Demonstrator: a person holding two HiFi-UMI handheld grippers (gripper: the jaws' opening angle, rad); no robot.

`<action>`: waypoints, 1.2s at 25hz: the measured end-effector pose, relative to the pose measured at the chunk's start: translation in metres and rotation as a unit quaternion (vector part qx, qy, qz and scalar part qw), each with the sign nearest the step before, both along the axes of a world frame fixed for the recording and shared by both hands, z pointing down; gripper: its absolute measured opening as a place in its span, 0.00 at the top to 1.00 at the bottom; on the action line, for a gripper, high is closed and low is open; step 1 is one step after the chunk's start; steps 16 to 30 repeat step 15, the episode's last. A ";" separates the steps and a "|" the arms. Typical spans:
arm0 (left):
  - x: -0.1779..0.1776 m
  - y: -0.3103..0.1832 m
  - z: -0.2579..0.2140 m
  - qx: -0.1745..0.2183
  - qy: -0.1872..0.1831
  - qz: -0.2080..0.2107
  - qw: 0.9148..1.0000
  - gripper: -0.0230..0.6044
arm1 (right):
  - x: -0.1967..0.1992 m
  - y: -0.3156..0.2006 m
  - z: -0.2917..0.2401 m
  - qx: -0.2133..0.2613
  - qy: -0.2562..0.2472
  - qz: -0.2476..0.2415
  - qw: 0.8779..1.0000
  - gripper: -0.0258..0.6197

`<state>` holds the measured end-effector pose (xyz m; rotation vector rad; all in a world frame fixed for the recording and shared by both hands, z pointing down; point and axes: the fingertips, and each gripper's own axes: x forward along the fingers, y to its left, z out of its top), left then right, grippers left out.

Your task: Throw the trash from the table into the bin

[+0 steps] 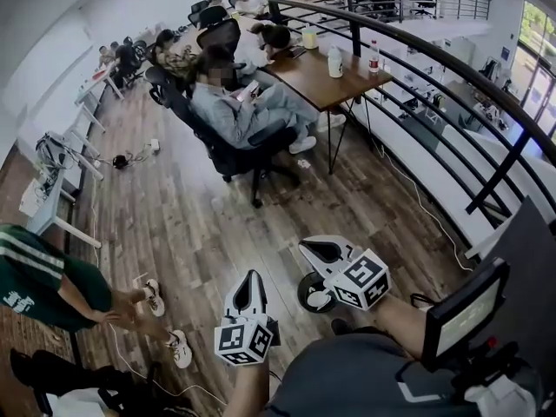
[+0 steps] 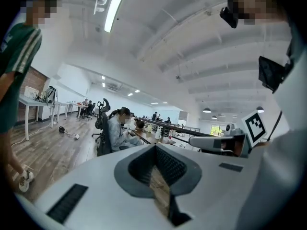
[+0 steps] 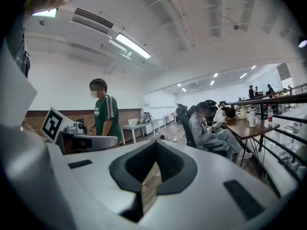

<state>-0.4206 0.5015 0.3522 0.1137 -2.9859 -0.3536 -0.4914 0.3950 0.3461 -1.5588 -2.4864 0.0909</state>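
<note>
Left gripper (image 1: pixel 251 287) and right gripper (image 1: pixel 320 252) are both pinched closed and empty, held over wood floor (image 1: pixel 182 215); no trash or bin shows in any view. Risk: clipping the standing person (image 1: pixel 48 287) close on the left, or snagging floor cables (image 1: pixel 130 157) while searching. Open office, brown bench (image 1: pixel 317 81) with bottles (image 1: pixel 335 62) far ahead beside black railing (image 1: pixel 499 174).

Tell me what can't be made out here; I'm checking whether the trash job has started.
Trash, its table and the bin: in no view.
White plastic bottle on the brown wooden desk: label too small, head view.
Person in green striped shirt: head cut off by that view's left edge.
</note>
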 end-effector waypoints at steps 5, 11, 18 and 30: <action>0.000 0.007 -0.006 0.000 -0.003 -0.006 1.000 0.95 | -0.002 -0.001 -0.009 -0.002 -0.004 0.004 1.000 0.95; 0.001 0.014 -0.001 0.001 -0.003 -0.012 1.000 0.95 | -0.003 0.001 -0.010 -0.008 -0.009 0.007 1.000 0.95; 0.003 0.014 0.002 0.004 0.003 -0.011 1.000 0.95 | -0.004 0.003 -0.009 -0.004 -0.010 0.006 1.000 0.95; 0.003 0.014 0.002 0.004 0.003 -0.011 1.000 0.95 | -0.004 0.003 -0.009 -0.004 -0.010 0.006 1.000 0.95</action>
